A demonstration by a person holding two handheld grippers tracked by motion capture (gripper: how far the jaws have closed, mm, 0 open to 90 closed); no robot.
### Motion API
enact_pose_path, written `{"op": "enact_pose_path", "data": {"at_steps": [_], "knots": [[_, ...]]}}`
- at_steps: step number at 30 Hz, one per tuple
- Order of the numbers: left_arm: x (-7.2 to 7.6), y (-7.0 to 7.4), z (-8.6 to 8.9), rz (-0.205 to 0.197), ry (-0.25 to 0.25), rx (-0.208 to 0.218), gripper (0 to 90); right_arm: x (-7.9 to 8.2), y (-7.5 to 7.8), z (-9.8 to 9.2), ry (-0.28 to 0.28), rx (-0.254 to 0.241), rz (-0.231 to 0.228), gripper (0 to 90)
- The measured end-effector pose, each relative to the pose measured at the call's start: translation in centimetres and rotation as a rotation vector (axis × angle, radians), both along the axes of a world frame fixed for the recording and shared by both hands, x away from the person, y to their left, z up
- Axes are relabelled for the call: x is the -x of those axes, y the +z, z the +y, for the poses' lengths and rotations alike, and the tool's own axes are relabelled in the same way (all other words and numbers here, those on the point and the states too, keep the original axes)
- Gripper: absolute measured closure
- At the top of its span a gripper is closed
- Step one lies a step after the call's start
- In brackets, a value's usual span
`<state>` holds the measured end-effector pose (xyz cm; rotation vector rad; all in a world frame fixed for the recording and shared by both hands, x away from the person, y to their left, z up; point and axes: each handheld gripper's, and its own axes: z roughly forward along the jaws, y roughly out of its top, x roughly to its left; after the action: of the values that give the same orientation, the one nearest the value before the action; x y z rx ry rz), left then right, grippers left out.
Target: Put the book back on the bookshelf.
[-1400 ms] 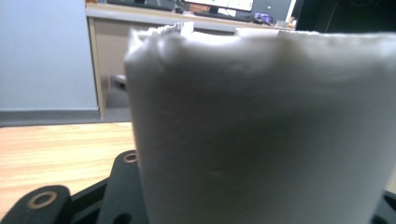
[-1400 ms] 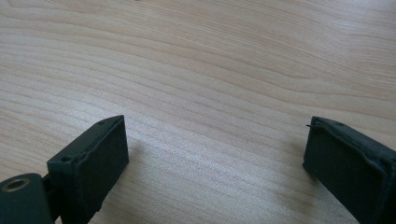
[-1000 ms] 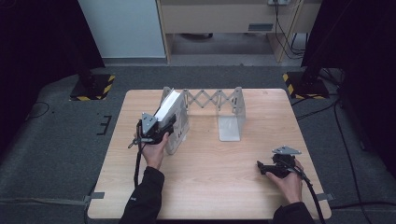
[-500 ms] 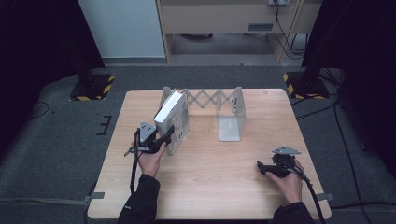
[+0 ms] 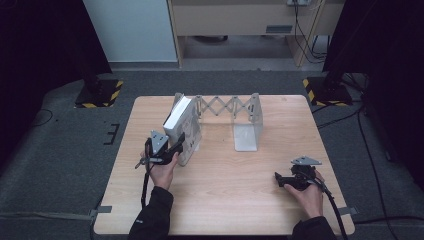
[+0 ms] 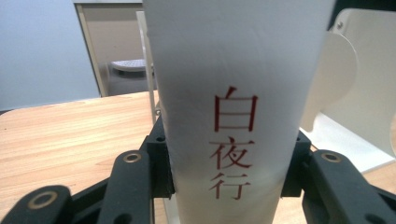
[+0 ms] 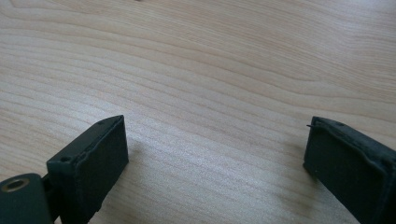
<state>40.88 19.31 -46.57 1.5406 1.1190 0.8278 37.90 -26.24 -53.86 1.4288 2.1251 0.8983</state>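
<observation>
pale wood bench stands on grey carpet. left gripper fingers clamp the white book in its rack. right gripper fingers gape wide over bare wood.

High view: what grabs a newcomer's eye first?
The white book stands out, leaning at the left end of the expanding bookend rack at the far side of the wooden table. The left gripper is clamped on its spine, where red characters show in the left gripper view. The right gripper rests open on bare wood at the near right.
</observation>
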Motion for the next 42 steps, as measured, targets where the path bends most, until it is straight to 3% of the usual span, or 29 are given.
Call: {"op": "enact_pose_path", "data": {"at_steps": [6,12,14,15,16,18,22,23,27,29,35,42], "knots": [[-1.1,-0.5,-0.7,-0.035,0.024,0.024,51.7,0.0,0.0,0.0,0.001,0.001,0.0,6.6],[-1.7,-0.5,-1.1,-0.026,0.016,0.023,50.6,-0.1,0.0,0.0,0.004,0.003,-0.003,6.4],[-1.6,-0.5,-0.9,-0.014,-0.009,0.026,50.1,-0.1,0.0,0.0,0.004,0.003,-0.003,6.4],[-1.5,-0.5,-0.7,0.021,-0.047,0.024,48.1,-0.1,0.0,0.1,0.002,0.003,-0.004,6.5],[-1.5,-0.5,-0.7,0.021,-0.047,0.024,46.9,-0.1,0.0,0.0,0.004,0.003,-0.003,6.4],[-1.2,-0.5,-0.5,0.048,-0.074,-0.02,45.5,-0.1,0.0,0.0,0.003,0.004,-0.004,6.4],[-0.6,-0.9,0.3,0.1,-0.107,0.022,42.9,-0.1,0.0,0.0,0.005,0.004,-0.004,6.4],[-0.3,-1.1,0.5,0.132,-0.119,-0.008,43.5,-0.1,0.0,0.0,0.004,0.005,-0.005,6.4],[0.2,-1.9,0.5,0.137,-0.137,-0.034,45.2,-0.1,0.0,0.0,0.003,0.004,-0.004,6.4],[0.1,-2.4,0.3,0.16,-0.133,-0.047,45.6,-0.1,0.0,0.0,0.003,0.004,-0.004,6.4],[-0.2,-2.7,0.1,0.163,-0.108,-0.064,50.2,-0.1,0.0,0.0,0.005,0.004,-0.004,6.4],[0.4,-2.9,-0.6,0.121,-0.033,-0.109,52.6,-0.1,0.0,0.0,0.003,0.004,-0.004,6.5]]}}
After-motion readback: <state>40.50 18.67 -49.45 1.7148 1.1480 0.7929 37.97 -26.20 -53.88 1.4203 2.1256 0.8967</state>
